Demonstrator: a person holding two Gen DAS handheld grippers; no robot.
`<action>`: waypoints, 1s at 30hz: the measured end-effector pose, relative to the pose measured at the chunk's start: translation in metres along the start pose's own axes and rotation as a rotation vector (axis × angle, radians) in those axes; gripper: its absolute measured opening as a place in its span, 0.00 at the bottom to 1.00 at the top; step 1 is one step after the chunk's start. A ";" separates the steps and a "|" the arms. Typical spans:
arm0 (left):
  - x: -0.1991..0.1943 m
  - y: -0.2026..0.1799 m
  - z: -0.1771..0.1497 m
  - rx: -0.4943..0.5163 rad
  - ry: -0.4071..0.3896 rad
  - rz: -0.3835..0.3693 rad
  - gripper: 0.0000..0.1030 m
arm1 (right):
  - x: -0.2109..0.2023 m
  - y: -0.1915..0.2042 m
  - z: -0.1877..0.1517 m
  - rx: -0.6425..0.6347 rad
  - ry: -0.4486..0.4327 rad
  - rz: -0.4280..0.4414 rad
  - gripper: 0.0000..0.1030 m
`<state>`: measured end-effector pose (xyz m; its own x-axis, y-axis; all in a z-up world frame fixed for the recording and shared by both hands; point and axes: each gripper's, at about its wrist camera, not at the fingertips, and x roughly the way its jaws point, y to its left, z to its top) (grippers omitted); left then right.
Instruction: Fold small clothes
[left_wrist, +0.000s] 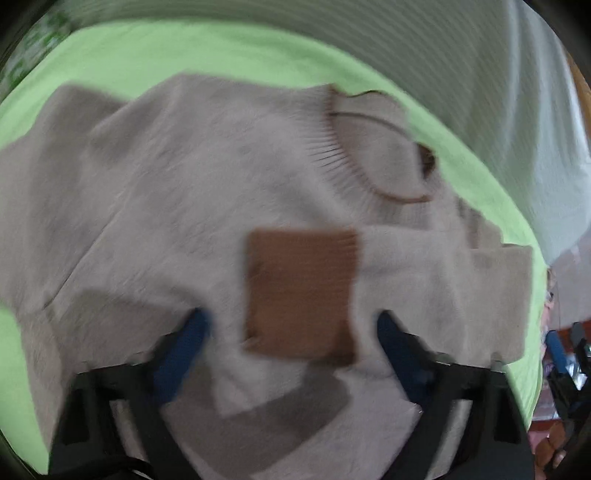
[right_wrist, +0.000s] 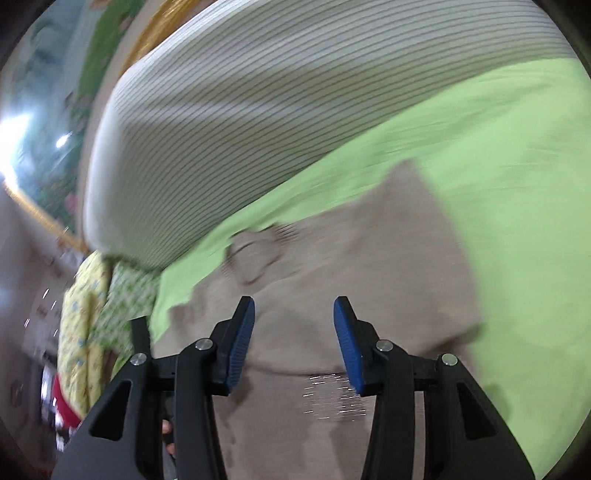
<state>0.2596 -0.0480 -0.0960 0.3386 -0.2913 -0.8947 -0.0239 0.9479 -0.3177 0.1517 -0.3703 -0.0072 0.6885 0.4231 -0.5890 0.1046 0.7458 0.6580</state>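
The left tongs (left_wrist: 291, 325) hang released, fingers spread over the beige sweater (left_wrist: 177, 192), its brown patch (left_wrist: 301, 291) between their tips, ribbed collar (left_wrist: 354, 162) ahead and right. The right tongs (right_wrist: 293, 321), also released and empty, hover over the same sweater on the green bedsheet (right_wrist: 517, 184), collar ahead-left; the striped bedding (right_wrist: 258, 110) lies beyond. Neither looks clearly nearer.

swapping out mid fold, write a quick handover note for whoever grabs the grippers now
Left gripper: jaws open, empty, over the brown patch on the sweater.
Right gripper: jaws open, empty, over the sweater body.
Beige sweater lies on the green sheet, its ribbed collar toward the striped pillow. A beige flap lies across the body near the patch, likely a sleeve already folded in; blur keeps that uncertain.
Left: confirm both sleeves are in, fold the body, tidy it.
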 end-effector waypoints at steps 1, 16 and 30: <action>0.001 -0.007 0.001 0.031 0.005 0.022 0.41 | -0.005 -0.007 0.001 0.016 -0.009 -0.008 0.45; -0.102 0.106 -0.020 -0.093 -0.169 -0.025 0.00 | 0.004 -0.048 0.024 0.075 -0.064 -0.127 0.52; -0.015 0.022 -0.015 -0.037 0.040 -0.054 0.40 | 0.023 -0.037 0.030 0.025 -0.038 -0.078 0.53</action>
<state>0.2399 -0.0244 -0.0940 0.3023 -0.3476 -0.8876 -0.0415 0.9255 -0.3766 0.1850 -0.4036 -0.0308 0.7040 0.3439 -0.6214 0.1767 0.7626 0.6222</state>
